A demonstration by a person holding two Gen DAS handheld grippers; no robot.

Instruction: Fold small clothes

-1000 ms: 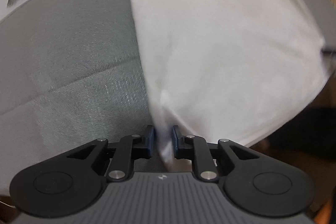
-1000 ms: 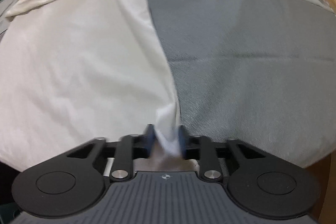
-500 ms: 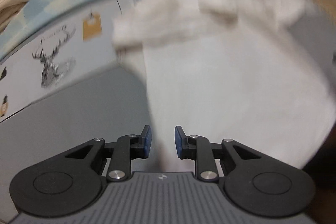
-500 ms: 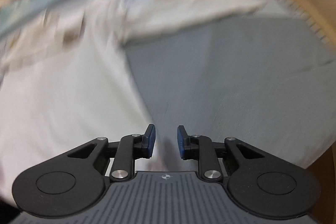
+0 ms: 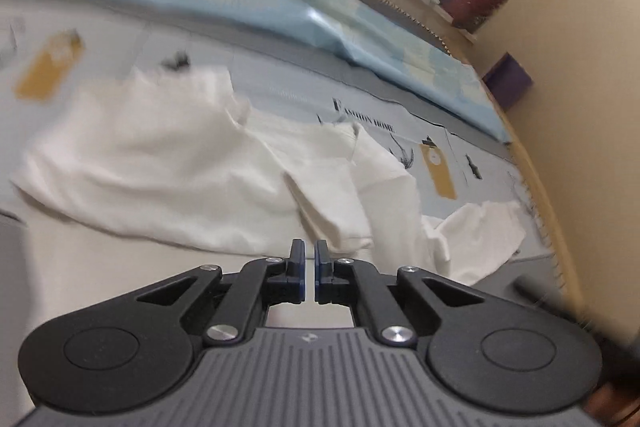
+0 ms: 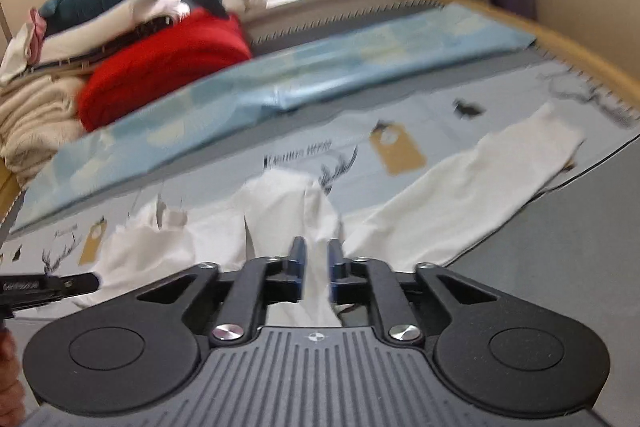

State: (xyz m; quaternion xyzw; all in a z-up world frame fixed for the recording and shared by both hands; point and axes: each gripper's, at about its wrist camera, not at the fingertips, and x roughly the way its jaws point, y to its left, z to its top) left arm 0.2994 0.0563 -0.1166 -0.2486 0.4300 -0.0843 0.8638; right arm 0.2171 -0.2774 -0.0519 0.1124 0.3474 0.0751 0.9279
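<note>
One white garment (image 5: 168, 183) crumpled, folded over, sleeve (image 6: 472, 195) outstretched.

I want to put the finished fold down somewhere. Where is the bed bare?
Free: the plain grey cover, right of the white garment and its long sleeve. The printed sheet between the garment and the light blue blanket is a narrower bare strip. Crowded: the red cushion and stacked bedding at far left.
</note>
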